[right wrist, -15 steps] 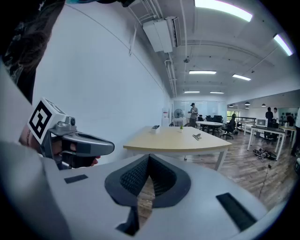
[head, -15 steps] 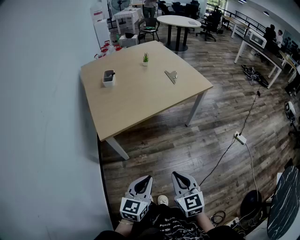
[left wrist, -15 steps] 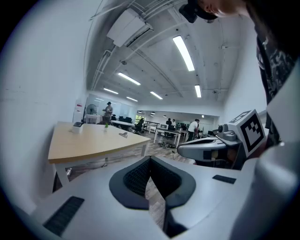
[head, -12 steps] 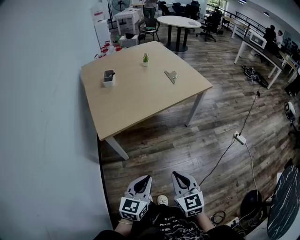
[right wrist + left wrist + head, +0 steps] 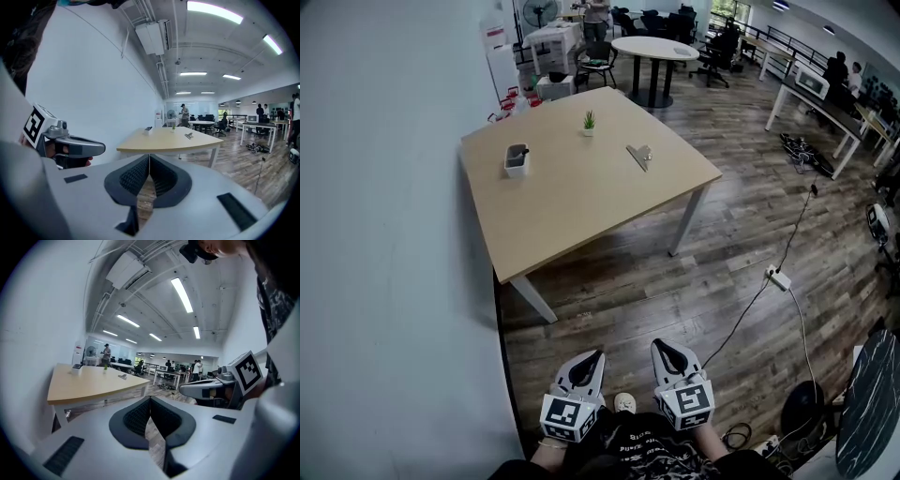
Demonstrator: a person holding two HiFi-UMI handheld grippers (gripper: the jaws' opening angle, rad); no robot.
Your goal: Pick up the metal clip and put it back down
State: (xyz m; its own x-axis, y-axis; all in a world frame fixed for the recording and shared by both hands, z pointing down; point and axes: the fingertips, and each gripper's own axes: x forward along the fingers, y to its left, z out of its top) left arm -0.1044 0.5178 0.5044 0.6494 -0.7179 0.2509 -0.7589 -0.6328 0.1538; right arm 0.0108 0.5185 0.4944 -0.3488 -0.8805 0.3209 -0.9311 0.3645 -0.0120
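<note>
The metal clip [image 5: 639, 156] lies on the far right part of the light wooden table [image 5: 572, 202]; it also shows small in the left gripper view as the clip [image 5: 122, 376] and in the right gripper view as the clip [image 5: 189, 135]. Both grippers hang low near the person's body, well short of the table. My left gripper [image 5: 588, 360] is shut with nothing in it, jaws [image 5: 150, 401] touching. My right gripper [image 5: 667, 351] is shut and empty too, seen from its own camera as the gripper [image 5: 149, 159].
A white holder [image 5: 517, 158] and a small potted plant [image 5: 589, 122] stand on the table. A power strip [image 5: 779, 277] and cable lie on the wooden floor at right. A white wall [image 5: 384, 281] runs along the left. Round table [image 5: 654, 47], chairs and people stand farther back.
The view has shifted slightly. The right gripper has edged a little to the right; the left one has stayed where it was. The clip has not moved.
</note>
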